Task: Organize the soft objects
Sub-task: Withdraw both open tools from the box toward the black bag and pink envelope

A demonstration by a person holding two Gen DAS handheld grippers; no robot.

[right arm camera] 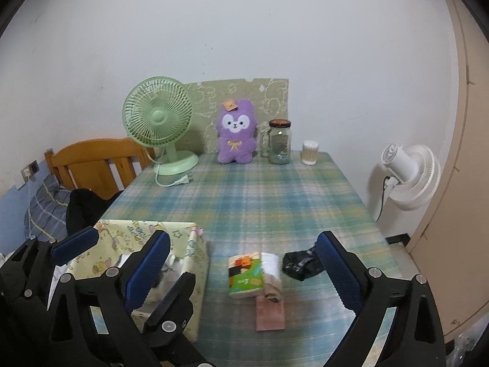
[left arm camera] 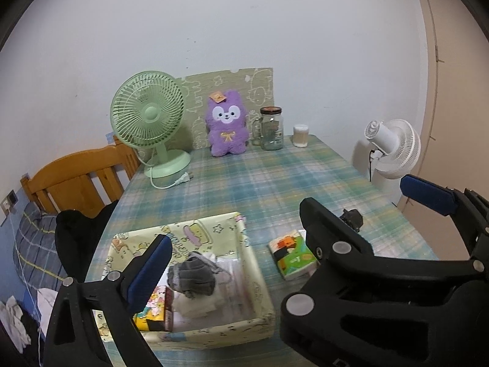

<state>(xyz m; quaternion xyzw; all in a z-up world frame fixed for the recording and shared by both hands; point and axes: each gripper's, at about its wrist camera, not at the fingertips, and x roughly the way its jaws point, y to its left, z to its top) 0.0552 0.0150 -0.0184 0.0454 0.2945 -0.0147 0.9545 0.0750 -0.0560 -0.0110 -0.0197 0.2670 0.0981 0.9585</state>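
Observation:
A cartoon-print fabric basket (left arm camera: 255, 263) stands at the table's near left, with a grey knitted glove (left arm camera: 191, 276) on white cloths inside. My left gripper (left arm camera: 241, 244) hovers open over it, gripping nothing; its right finger is hidden behind the right gripper's fingers (left arm camera: 428, 195). My right gripper (right arm camera: 243, 238) is open and empty above a colourful tissue pack (right arm camera: 246, 275), a white roll (right arm camera: 270, 266) and a pink packet (right arm camera: 270, 312). A crumpled black item (right arm camera: 301, 263) lies by its right finger. A purple plush toy (right arm camera: 235, 131) sits upright at the table's far edge.
A green desk fan (left arm camera: 149, 122) with a loose plug, a glass jar (left arm camera: 271, 128) and a cotton-swab tub (left arm camera: 300, 136) stand at the back. A white fan (right arm camera: 406, 171) is off the right edge. A wooden chair (left arm camera: 76, 180) with dark clothing is on the left.

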